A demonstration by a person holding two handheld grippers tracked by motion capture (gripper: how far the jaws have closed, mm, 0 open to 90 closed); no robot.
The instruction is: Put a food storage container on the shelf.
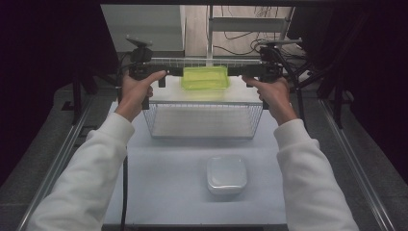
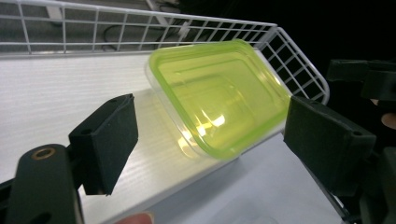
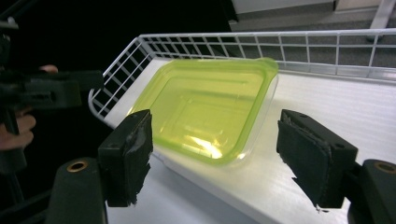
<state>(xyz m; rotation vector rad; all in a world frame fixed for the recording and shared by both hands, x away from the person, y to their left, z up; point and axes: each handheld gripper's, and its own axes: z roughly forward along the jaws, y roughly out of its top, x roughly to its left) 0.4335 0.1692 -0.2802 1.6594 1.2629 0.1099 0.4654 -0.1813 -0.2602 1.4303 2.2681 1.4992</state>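
A translucent yellow-green container (image 1: 205, 77) lies open side up on the white top shelf (image 1: 240, 94) of a wire rack, close to the shelf's front edge. My left gripper (image 1: 173, 72) hangs just off its left end and my right gripper (image 1: 238, 72) just off its right end. Each points inward at the container. In the left gripper view the container (image 2: 219, 100) lies beyond the left gripper (image 2: 215, 140), whose jaws stand wide and touch nothing. The right gripper view shows the container (image 3: 205, 109) ahead of the right gripper (image 3: 220, 156), also open and empty.
A white wire rail (image 2: 140, 28) fences the shelf's back and sides. Below the shelf the rack's wire basket (image 1: 204, 120) stands on the white table (image 1: 168, 183). A clear square box with a lid (image 1: 226, 174) sits near the table's front. Dark curtains flank both sides.
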